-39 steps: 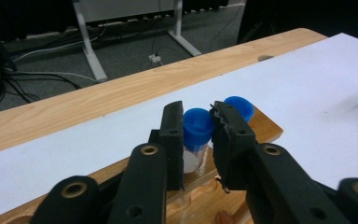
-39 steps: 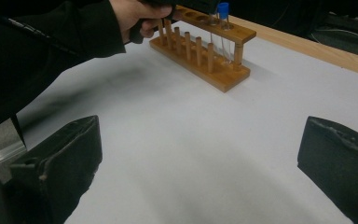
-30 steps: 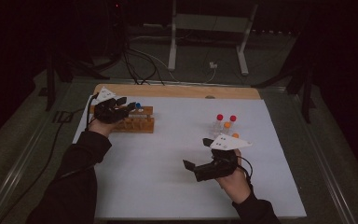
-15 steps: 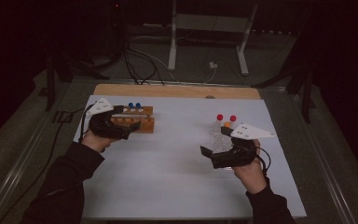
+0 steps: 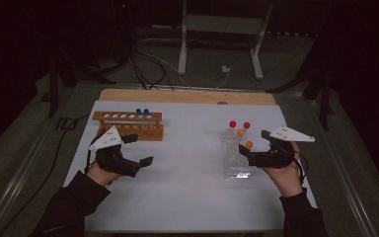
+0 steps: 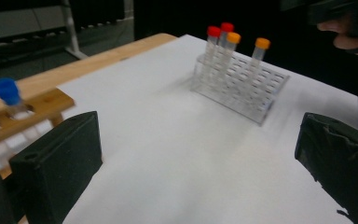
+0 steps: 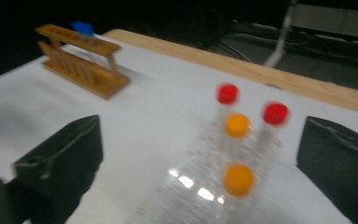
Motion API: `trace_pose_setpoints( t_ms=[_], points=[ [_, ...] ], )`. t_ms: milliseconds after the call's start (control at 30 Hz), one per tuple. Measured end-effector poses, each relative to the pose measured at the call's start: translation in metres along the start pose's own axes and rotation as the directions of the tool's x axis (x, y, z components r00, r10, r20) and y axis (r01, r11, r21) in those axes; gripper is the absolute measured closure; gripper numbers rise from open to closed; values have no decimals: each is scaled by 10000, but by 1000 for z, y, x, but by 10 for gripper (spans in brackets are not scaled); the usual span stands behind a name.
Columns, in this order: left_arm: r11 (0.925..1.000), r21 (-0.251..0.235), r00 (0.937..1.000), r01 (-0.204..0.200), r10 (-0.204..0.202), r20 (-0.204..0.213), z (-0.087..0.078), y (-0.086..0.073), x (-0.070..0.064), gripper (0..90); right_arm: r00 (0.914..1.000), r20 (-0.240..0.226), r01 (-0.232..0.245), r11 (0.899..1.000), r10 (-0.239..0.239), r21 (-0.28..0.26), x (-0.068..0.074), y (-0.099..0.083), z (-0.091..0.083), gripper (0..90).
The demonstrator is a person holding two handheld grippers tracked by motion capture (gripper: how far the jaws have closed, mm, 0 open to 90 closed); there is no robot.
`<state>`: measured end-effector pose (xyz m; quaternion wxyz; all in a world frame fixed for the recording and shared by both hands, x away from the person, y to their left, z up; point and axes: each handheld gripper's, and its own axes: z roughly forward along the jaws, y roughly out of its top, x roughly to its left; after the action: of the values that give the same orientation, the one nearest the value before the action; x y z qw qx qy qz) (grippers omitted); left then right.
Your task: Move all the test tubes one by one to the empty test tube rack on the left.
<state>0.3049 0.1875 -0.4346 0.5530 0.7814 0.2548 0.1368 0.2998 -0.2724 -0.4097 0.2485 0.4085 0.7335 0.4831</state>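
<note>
From the high view, the worktop point(image 5: 177, 197) has a white sheet on it. The left gripper point(image 5: 139, 149) sits low on the left side, jaws wide apart w/ nothing in them, just in front of the wooden rack point(image 5: 128, 125). That rack is near the back left & two blue-cap tubes point(image 5: 142, 112) stand in it. The right gripper point(image 5: 254, 147) is on the right side, jaws apart too, empty, right beside the clear rack point(image 5: 236, 159). The clear rack holds two red-cap tubes point(image 5: 240, 125) at the back & two orange-cap tubes point(image 5: 245, 138) nearer the front. The two grippers are well apart. In the left gripper view, the two black jaws stand far apart at the bottom w/ white sheet between them. The clear rack point(image 6: 256, 95) is farther off, top right, w/ red caps point(image 6: 220, 29) & orange caps point(image 6: 248, 40) up on top. A blue cap point(image 6: 5, 90) in the wooden rack point(image 6: 32, 109) shows at the left edge. The other hand point(image 6: 352, 32) is in the top right corner. In the right gripper view, a bit blurry, the black jaws are wide apart & the clear rack point(image 7: 186, 196) sits between them, close. Red caps point(image 7: 251, 103) are behind, orange caps point(image 7: 237, 152) in front. The wooden rack point(image 7: 81, 60) is far off, top left, w/ a blue cap point(image 7: 82, 27) on it.
</note>
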Motion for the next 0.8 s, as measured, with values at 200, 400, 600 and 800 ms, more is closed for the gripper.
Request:
trace_pose_setpoints(
  t_ms=[200,400,600,800],
  points=[
    [10000,81,9994,-19,16,347,4,-11,-9,15,9981,450,-443,9971,416,611,-13,-22,7,61],
    [9994,335,9995,-95,85,301,6,-17,-10,15,9945,750,-814,9895,728,1193,-19,-41,15,198],
    [9991,412,9996,-112,102,254,5,-20,-10,15,9963,675,-640,9846,536,1624,-24,-50,23,467],
    [9994,354,9998,-51,44,214,3,-20,-8,15,9979,587,-360,9832,258,1791,-22,-51,29,617]
  ],
)
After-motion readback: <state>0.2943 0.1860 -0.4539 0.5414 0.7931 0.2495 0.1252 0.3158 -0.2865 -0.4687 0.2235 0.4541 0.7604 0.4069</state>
